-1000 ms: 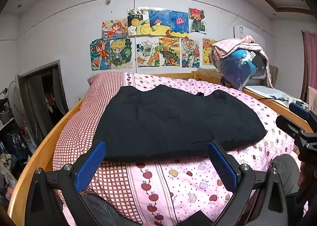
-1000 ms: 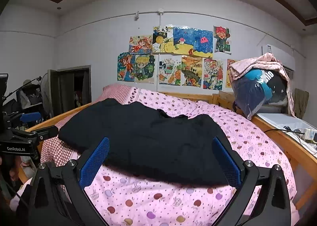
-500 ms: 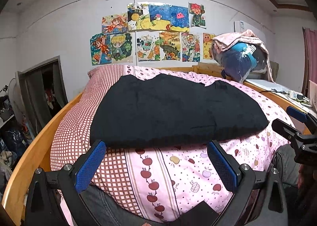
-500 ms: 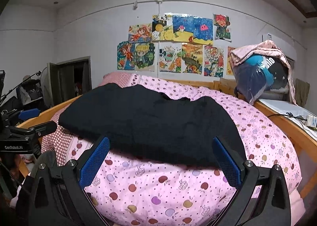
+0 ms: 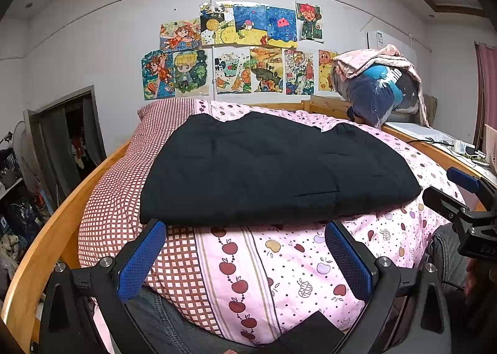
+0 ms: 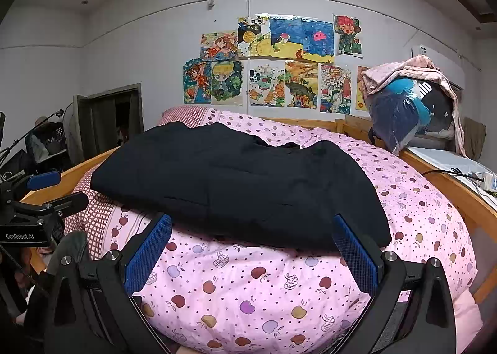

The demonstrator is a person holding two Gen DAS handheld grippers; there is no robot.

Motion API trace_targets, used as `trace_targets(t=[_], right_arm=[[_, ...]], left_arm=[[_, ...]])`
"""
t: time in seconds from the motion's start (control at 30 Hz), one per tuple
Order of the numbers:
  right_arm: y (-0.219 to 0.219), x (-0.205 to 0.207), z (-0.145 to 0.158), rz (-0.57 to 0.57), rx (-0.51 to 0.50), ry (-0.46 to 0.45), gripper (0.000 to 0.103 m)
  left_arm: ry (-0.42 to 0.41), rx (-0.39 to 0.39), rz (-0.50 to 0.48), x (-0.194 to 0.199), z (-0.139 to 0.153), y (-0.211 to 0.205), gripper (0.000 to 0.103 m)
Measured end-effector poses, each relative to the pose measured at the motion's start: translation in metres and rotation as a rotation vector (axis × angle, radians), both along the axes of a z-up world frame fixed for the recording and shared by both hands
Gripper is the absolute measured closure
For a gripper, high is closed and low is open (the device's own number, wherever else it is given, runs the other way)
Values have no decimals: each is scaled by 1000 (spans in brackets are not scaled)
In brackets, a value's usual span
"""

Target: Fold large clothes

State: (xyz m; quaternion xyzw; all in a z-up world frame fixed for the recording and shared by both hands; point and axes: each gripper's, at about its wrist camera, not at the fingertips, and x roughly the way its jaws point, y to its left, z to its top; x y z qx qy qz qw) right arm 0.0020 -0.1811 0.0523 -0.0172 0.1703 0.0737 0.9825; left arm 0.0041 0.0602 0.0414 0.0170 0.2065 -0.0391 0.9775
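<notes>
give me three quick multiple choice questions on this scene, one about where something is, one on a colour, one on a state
1. Where does the black garment lie?
A. on the pink quilt
B. on the floor
C. over the wooden rail

2. What colour are the pads of the left hand-held gripper?
A. red
B. blue
C. white

3. How is the right hand-held gripper?
A. shut on the garment
B. open, holding nothing
C. shut on the quilt

Answers:
1. A, it lies flat on the pink quilt.
2. B, both pads are blue mesh.
3. B, its jaws stand wide apart, short of the garment's near edge.
</notes>
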Motion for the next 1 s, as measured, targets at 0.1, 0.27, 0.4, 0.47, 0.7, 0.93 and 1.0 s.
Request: trace_targets(t=[0.1,0.27,0.4,0.47,0.7,0.93,1.0], right_arm=[[0,0,0,0,0,-1,2],[0,0,1,-1,0,-3,2],[1,0,1,0,-1,-3,2],[0,0,1,0,-1,-3,2],[1,-1,1,0,0,-4,2],[1,-1,1,0,0,-5,2],[1,-2,3,0,1,-7,2]], left_arm=[[0,0,0,0,0,0,0],[-2,0,0,0,-1,0,0],[-1,0,0,0,-1,0,0],[-2,-1,0,-1,-1,0,0],[-3,-1,0,-1,-1,0,0],[-4,-2,0,-1,-2,0,0],[-3,-2,0,-1,-2,0,0]])
